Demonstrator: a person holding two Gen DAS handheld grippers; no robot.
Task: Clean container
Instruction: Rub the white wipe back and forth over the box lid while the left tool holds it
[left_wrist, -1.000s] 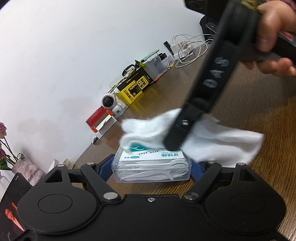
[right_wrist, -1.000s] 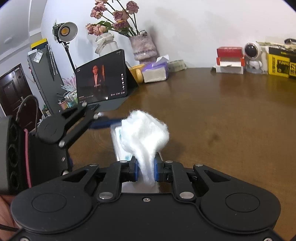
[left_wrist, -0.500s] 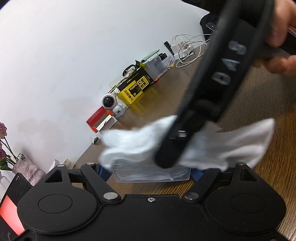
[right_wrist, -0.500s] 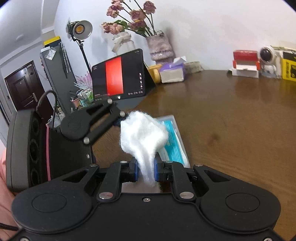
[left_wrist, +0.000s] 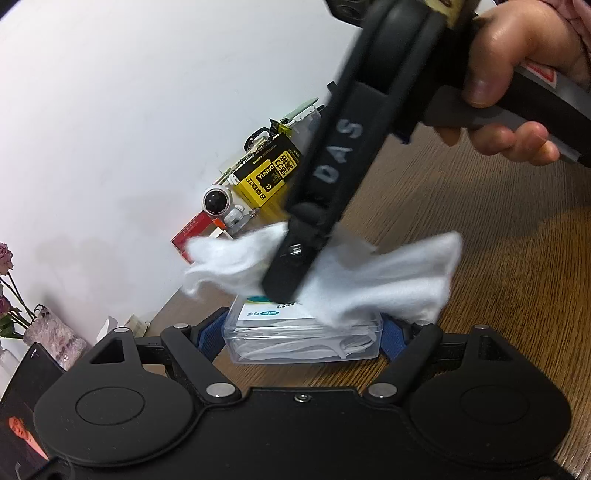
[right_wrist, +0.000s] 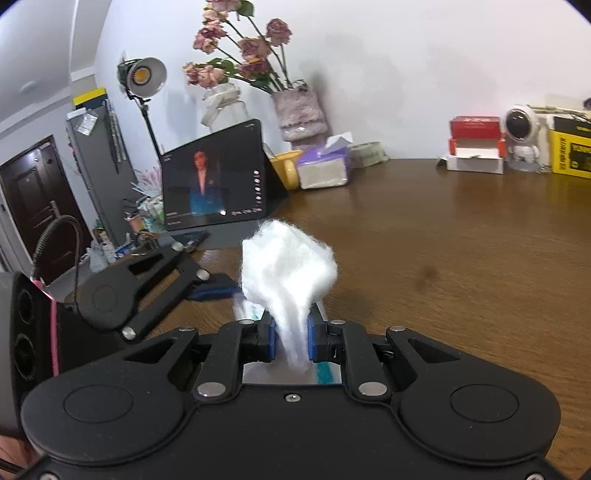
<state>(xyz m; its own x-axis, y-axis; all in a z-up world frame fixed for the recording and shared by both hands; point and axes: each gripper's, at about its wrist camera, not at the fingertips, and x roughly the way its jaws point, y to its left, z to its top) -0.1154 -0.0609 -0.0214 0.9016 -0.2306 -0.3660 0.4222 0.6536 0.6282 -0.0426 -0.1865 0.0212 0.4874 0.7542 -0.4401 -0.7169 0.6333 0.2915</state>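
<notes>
The right gripper (right_wrist: 290, 341) was pinched on a white cotton-like wipe (right_wrist: 290, 269), its blue pads (right_wrist: 270, 339) pressed into the gathered neck of the wad. In the left wrist view the wipe (left_wrist: 369, 280) lay spread across the lid of a clear plastic container (left_wrist: 303, 339), apparently a floss-pick box. The left gripper (left_wrist: 301, 332) clamped that box by its two short ends, holding it on the wooden table (right_wrist: 461, 240).

Judgement: the box appeared light, rigid and smooth-walled, so it would slip or skate under wiping pressure unless braced. The end walls were the correct hold, leaving the lid free. The wipe was soft and would snag or shed fibres on edges.
</notes>
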